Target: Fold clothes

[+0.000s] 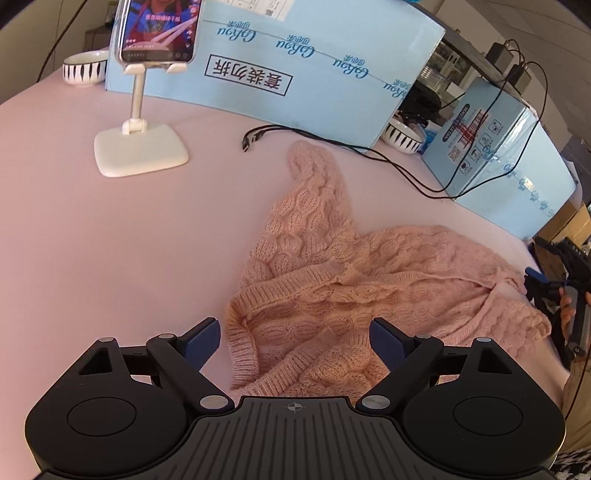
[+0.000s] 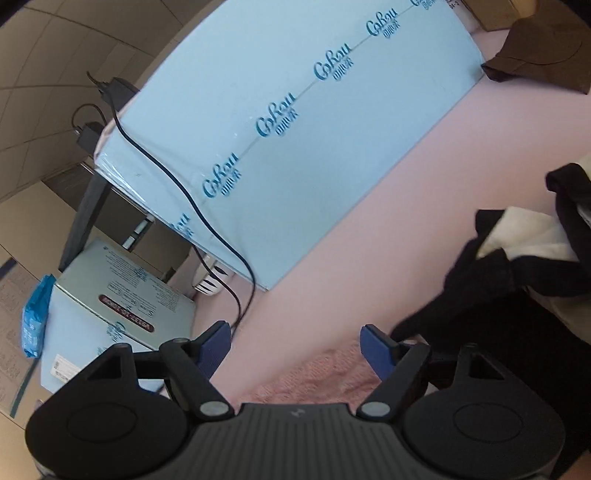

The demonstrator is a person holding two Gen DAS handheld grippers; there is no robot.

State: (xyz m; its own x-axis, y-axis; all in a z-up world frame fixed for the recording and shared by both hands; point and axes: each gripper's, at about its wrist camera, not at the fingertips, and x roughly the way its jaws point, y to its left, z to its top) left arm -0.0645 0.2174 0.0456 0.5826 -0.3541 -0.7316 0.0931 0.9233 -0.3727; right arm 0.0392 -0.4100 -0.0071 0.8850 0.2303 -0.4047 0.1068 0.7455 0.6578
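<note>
Wool is what we are looking at: a pink sweater (image 1: 332, 280) is lying in a loose heap on the pink table (image 1: 110, 240). One sleeve is reaching up toward the black cable (image 1: 332, 142), and the ribbed hem is curling near us. We are guessing that it is light, soft and floppy, so it is going to sag and stretch when we lift it. The knit is bumpy, so we are thinking it will not slip much. We are thinking the thick ribbed edge, or the end of the sleeve, is the best place to pinch. Our left claw (image 1: 294, 341) is hanging wide open just over the near hem and is holding nothing. Our right claw (image 2: 295, 347) is also standing wide open with nothing in it, and a bit of the sweater (image 2: 325, 380) is showing just under it. The table is looking smooth and flat. Blue boxes (image 1: 332, 74) are standing along the back, with a phone (image 1: 159, 29) on a white stand (image 1: 140, 147) and a striped bowl (image 1: 83, 68) near them. Dark clothes (image 2: 498, 295) are sitting off to the right side.
</note>
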